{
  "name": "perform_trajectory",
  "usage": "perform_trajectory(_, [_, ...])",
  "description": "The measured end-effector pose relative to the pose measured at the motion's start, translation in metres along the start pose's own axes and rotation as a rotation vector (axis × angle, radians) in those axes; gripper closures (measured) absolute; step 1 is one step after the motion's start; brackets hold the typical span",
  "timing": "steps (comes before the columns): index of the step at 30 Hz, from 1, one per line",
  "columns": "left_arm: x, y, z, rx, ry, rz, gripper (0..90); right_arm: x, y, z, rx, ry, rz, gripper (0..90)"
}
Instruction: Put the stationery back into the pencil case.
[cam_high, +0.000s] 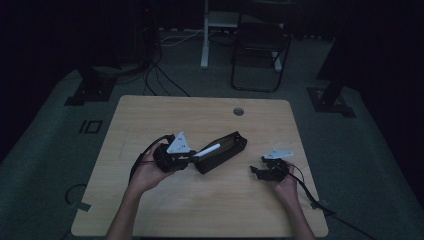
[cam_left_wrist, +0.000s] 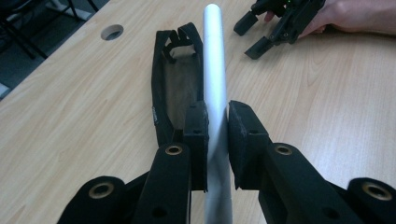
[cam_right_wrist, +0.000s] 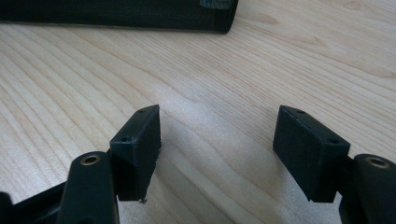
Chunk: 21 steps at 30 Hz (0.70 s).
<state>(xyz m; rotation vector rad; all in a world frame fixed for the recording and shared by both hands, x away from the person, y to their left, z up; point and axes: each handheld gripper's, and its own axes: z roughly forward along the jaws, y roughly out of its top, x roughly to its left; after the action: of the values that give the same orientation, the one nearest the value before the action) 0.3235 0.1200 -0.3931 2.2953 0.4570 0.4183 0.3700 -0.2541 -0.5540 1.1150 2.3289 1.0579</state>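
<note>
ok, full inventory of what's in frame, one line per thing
pencil case: 1, black, open, lying mid-table
white cylinder: 1, white, clamped in the left gripper, over the case's opening
table: 1, light wood, grommet hole near the far edge
folding chair: 1, dark, on the floor beyond the table
cables: several, dark, on the floor beyond the table
left gripper: 1, black, closed on the cylinder
right gripper: 1, black, open, empty, just above the table right of the case

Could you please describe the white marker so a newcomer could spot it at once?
Find the wooden table, then the black pencil case near its middle. The white marker lies over it, clamped in the left gripper, the sole pale cylinder there.
</note>
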Motion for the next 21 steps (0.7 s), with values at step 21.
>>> perform_trajectory(21, [0.0097,0.0109,0.0071,-0.012,0.0,-0.014,78.6,0.0001,-0.0002,-0.0003,0.002,0.0,0.0,32.2])
